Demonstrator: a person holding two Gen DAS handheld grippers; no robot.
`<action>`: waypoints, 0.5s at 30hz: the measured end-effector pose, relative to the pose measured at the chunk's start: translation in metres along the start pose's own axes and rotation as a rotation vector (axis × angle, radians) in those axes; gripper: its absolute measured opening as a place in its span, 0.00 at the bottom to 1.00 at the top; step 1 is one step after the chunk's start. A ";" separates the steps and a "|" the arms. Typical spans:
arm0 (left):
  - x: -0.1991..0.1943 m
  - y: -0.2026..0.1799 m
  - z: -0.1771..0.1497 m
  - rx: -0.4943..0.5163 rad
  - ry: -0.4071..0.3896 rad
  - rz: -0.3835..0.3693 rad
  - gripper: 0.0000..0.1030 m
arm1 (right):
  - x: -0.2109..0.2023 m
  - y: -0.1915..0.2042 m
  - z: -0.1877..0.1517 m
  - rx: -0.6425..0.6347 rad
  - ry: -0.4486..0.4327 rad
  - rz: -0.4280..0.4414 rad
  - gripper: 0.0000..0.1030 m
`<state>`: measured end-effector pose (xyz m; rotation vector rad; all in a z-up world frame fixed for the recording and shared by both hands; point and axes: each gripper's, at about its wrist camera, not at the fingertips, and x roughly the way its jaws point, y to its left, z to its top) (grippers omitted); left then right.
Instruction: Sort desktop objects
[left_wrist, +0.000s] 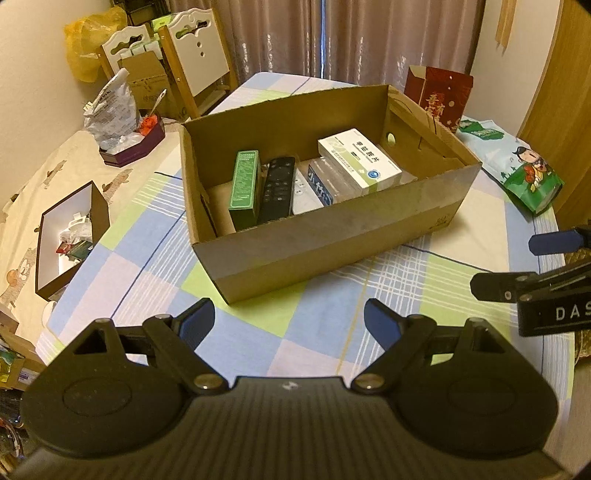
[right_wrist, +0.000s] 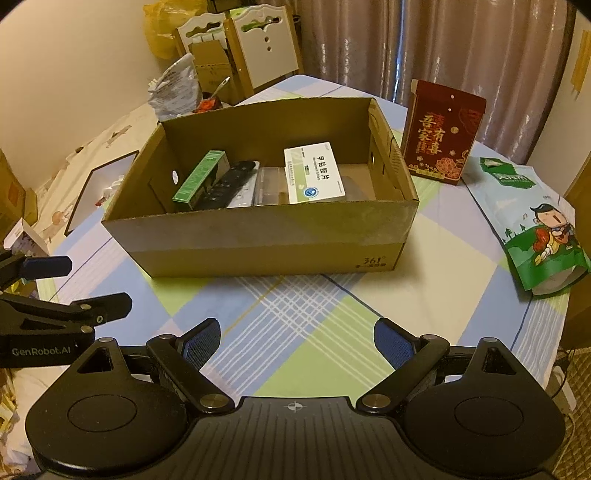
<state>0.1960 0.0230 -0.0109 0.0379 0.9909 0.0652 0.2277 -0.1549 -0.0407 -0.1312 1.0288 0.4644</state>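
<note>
- The left gripper (left_wrist: 290, 325) hangs over the checked tablecloth (left_wrist: 325, 317), its 2 blue-padded fingers (left_wrist: 197, 321) spread wide with nothing between them.
- At 9 o'clock from the box, a dark-rimmed tray (left_wrist: 99, 206) with a white inside holds small packets.
- At 10 o'clock sits a crumpled silvery bag (left_wrist: 110, 110) beside a dark red tray (left_wrist: 133, 147).
- The cardboard box (right_wrist: 258, 240) stands open-topped at the table's centre, at 12 o'clock from both grippers and apart from them.
- Inside it, from 9 to 3 o'clock: a green carton (right_wrist: 197, 181) tilted against the left wall, a black remote control (right_wrist: 231, 182) just beside it, a white remote (left_wrist: 304, 195) partly hidden, a clear plastic case (right_wrist: 269, 184), and a white medicine box (right_wrist: 314, 173) lying on top of that case.
- The right gripper (right_wrist: 297, 343) also has its 2 fingers (right_wrist: 393, 345) held wide apart, empty, above the cloth.
- At 2 o'clock from the box stands an upright red gift carton (right_wrist: 441, 136) with gold characters.
- At 3 o'clock lies a green-and-white snack bag (right_wrist: 535, 229) with a cartoon figure, flat on the cloth near the table edge.
- Each gripper shows at the other's side, level with it.
</note>
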 end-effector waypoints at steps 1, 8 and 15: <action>0.001 -0.001 0.000 0.001 0.004 -0.002 0.83 | 0.000 -0.001 0.000 0.001 0.000 0.000 0.90; 0.009 -0.008 -0.001 0.014 0.017 -0.004 0.83 | 0.001 -0.005 -0.001 0.009 0.001 0.001 0.90; 0.007 -0.011 -0.001 0.032 -0.003 0.003 0.83 | 0.002 -0.003 -0.001 0.010 -0.001 0.005 0.90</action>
